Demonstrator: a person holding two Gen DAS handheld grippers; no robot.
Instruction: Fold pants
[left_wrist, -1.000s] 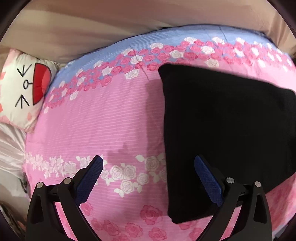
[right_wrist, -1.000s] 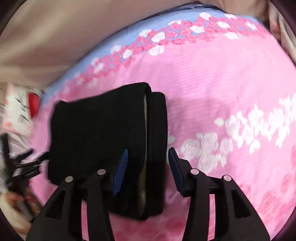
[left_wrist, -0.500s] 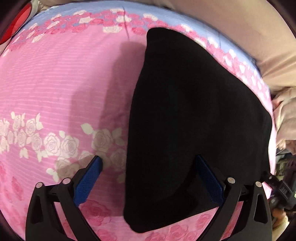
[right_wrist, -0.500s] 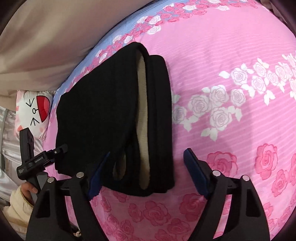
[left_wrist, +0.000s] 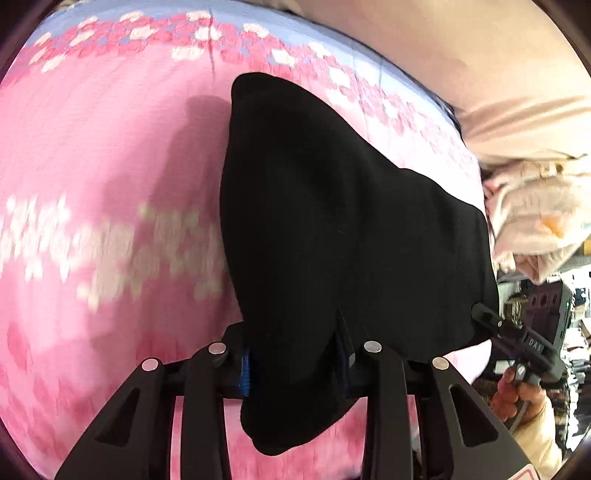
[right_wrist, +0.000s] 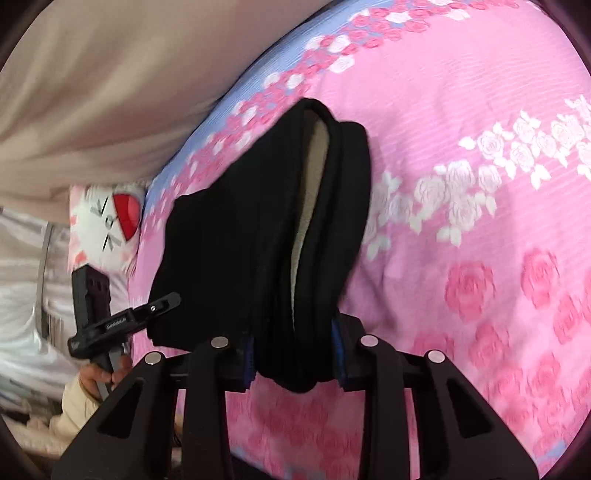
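The left gripper (left_wrist: 295, 360) has its jaws closed on the near edge of the black pants (left_wrist: 332, 221), at six o'clock in its view. The right gripper (right_wrist: 295, 360) likewise pinches the pants (right_wrist: 258, 240), already folded thick, on the bed (right_wrist: 461, 110). Likely a final fold or carry; blur hides lift. Next: move both together.

Two close wrist views, probably from opposite ends, sharing pants (left_wrist: 351, 229) and bedspread (right_wrist: 480, 110).
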